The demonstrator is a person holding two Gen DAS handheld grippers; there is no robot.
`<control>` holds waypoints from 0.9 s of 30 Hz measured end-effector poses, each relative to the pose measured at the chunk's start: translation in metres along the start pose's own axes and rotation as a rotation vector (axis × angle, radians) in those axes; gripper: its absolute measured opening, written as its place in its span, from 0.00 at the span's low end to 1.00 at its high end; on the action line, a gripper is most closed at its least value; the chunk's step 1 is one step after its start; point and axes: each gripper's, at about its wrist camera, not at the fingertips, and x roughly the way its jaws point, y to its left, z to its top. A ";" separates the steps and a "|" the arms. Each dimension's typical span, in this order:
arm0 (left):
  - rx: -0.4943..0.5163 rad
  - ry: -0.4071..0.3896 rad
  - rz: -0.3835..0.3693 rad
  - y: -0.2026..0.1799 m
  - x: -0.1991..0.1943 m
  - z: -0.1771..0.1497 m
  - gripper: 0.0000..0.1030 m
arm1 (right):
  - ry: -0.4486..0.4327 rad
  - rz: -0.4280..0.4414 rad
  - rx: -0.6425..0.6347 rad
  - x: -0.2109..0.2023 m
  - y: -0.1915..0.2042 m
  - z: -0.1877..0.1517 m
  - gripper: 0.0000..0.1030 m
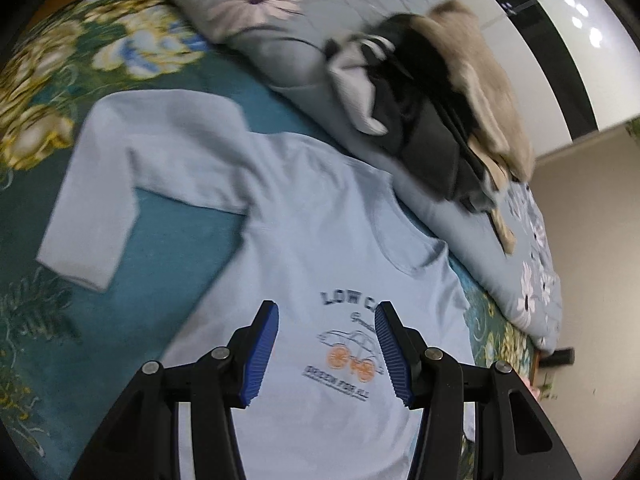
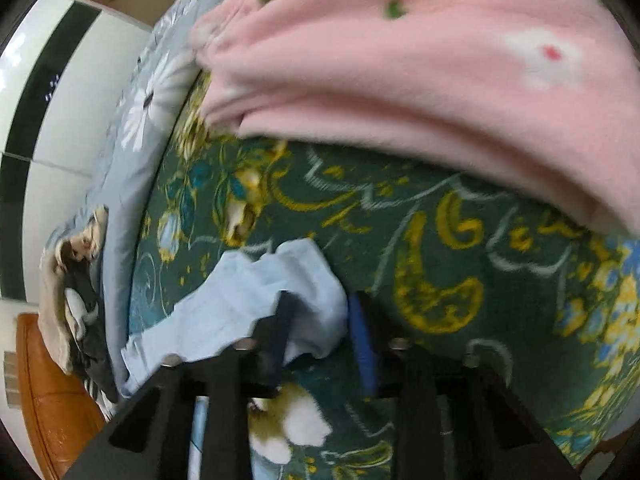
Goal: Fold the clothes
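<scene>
**Blue shirt flat on the bed, one sleeve end at the right gripper**

While the left gripper [image 1: 326,354] hovers over the printed chest of the light blue long-sleeved shirt [image 1: 320,248], its blue-padded fingers [image 1: 262,354] stand about half open with nothing between them. The shirt lies face up on the green floral bedspread [image 1: 48,92], one sleeve bent out to the side. Beyond its collar, a pile of dark and beige clothes [image 1: 440,92] rests on a grey daisy-print quilt [image 1: 256,8].

In the right wrist view, the right gripper [image 2: 320,320] stands narrow, with a rumpled end of the blue fabric between its fingers; motion blur hides whether the pads press on it. A folded pink fleece blanket [image 2: 420,72] lies beyond on the bedspread.
</scene>
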 end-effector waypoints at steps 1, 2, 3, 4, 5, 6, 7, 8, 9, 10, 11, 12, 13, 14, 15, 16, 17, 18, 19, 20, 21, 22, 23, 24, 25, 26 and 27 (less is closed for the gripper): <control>-0.008 -0.005 0.007 0.007 -0.004 0.001 0.53 | 0.004 -0.008 -0.017 -0.001 0.005 -0.001 0.04; -0.016 -0.011 0.015 0.014 -0.008 0.002 0.53 | -0.007 -0.041 -0.058 -0.004 0.015 -0.001 0.04; -0.020 -0.017 0.021 0.020 -0.012 0.003 0.53 | -0.036 -0.075 -0.105 -0.010 0.024 0.000 0.03; -0.027 -0.024 0.028 0.027 -0.016 0.005 0.53 | -0.087 -0.116 -0.164 -0.021 0.035 0.001 0.03; -0.035 -0.032 0.036 0.035 -0.021 0.006 0.53 | -0.134 -0.153 -0.217 -0.030 0.044 0.002 0.03; -0.042 -0.040 0.044 0.043 -0.026 0.007 0.53 | -0.167 -0.183 -0.247 -0.036 0.049 0.007 0.03; -0.055 -0.047 0.053 0.053 -0.030 0.008 0.53 | -0.185 -0.219 -0.275 -0.040 0.053 0.010 0.02; -0.067 -0.052 0.061 0.061 -0.033 0.009 0.53 | -0.198 -0.251 -0.298 -0.041 0.056 0.013 0.02; -0.082 -0.059 0.072 0.071 -0.037 0.010 0.53 | -0.192 -0.265 -0.306 -0.036 0.057 0.017 0.02; -0.099 -0.067 0.083 0.081 -0.041 0.012 0.53 | -0.184 -0.274 -0.310 -0.031 0.057 0.020 0.02; -0.116 -0.077 0.091 0.092 -0.045 0.012 0.53 | -0.178 -0.282 -0.311 -0.026 0.056 0.023 0.02; -0.131 -0.087 0.100 0.103 -0.050 0.012 0.53 | -0.176 -0.286 -0.297 -0.024 0.054 0.023 0.03; -0.146 -0.098 0.110 0.115 -0.054 0.013 0.53 | -0.172 -0.290 -0.267 -0.024 0.051 0.023 0.03; -0.160 -0.105 0.119 0.124 -0.056 0.013 0.53 | -0.172 -0.294 -0.239 -0.024 0.049 0.024 0.06; -0.183 -0.109 0.127 0.136 -0.057 0.012 0.53 | -0.184 -0.299 -0.226 -0.024 0.050 0.026 0.09; -0.211 -0.113 0.134 0.150 -0.058 0.012 0.53 | -0.199 -0.305 -0.225 -0.030 0.053 0.023 0.13; -0.242 -0.112 0.133 0.162 -0.056 0.011 0.53 | -0.213 -0.311 -0.224 -0.036 0.056 0.020 0.16; -0.274 -0.110 0.130 0.175 -0.053 0.010 0.53 | -0.226 -0.315 -0.226 -0.041 0.060 0.017 0.17; -0.303 -0.104 0.120 0.185 -0.047 0.010 0.53 | -0.232 -0.309 -0.242 -0.046 0.067 0.014 0.17; -0.329 -0.096 0.107 0.194 -0.041 0.009 0.53 | -0.237 -0.303 -0.260 -0.051 0.075 0.009 0.18; -0.342 -0.094 0.095 0.198 -0.036 0.010 0.53 | -0.239 -0.299 -0.286 -0.054 0.083 0.003 0.18; -0.349 -0.096 0.082 0.199 -0.030 0.011 0.53 | -0.241 -0.295 -0.312 -0.058 0.092 -0.003 0.18; -0.357 -0.097 0.070 0.201 -0.025 0.013 0.53 | -0.242 -0.291 -0.337 -0.061 0.101 -0.009 0.18; -0.364 -0.099 0.057 0.202 -0.019 0.014 0.53 | -0.241 -0.284 -0.359 -0.063 0.110 -0.016 0.18; -0.371 -0.100 0.045 0.204 -0.014 0.016 0.51 | -0.238 -0.272 -0.382 -0.064 0.121 -0.024 0.18; -0.376 -0.102 0.049 0.204 -0.010 0.018 0.51 | -0.235 -0.260 -0.404 -0.065 0.132 -0.031 0.18; -0.379 -0.105 0.060 0.203 -0.006 0.020 0.50 | -0.232 -0.249 -0.422 -0.068 0.140 -0.038 0.18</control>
